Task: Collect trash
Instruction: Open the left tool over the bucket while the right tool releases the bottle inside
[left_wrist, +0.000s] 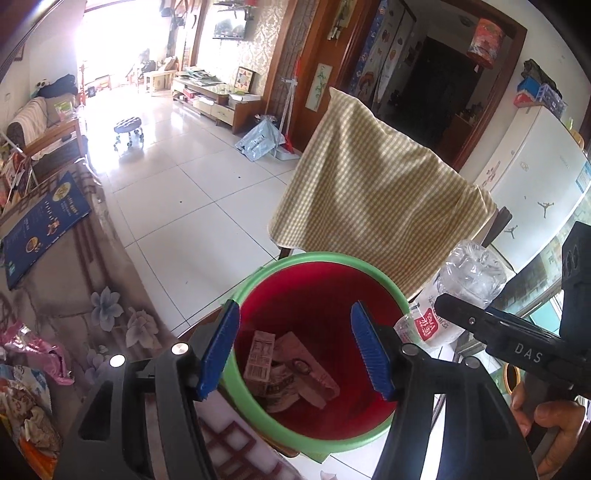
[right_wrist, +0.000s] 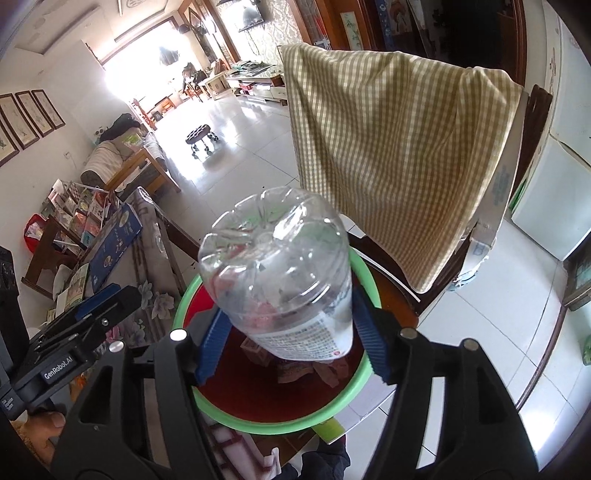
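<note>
Trash already lies at the bottom of the red bin (left_wrist: 314, 295) with the green rim — flattened cartons and wrappers (left_wrist: 291, 365) — and a clear plastic bottle (right_wrist: 280, 273) hangs above its mouth, base toward the right wrist camera. The right gripper (right_wrist: 291, 339) has its blue pads on either side of the bottle's labelled end and seems to carry it, though the hold looks light. The left gripper (left_wrist: 295, 347) stands partly open over the bin with nothing between its pads. My worry is the bottle: round and slick, it could slip out sideways, strike the rim and bounce onto the tiled floor (left_wrist: 192, 192) — or nudge the bin if lowered off-centre. More wrappers (left_wrist: 26, 369) wait on the floral tablecloth (left_wrist: 110, 295), so the job is not finished. Readable writing: "DAS" on the right tool's arm, "GenRobot.AI" on the left tool's body; the bottle's red-and-white label carries Chinese print too small to read.
</note>
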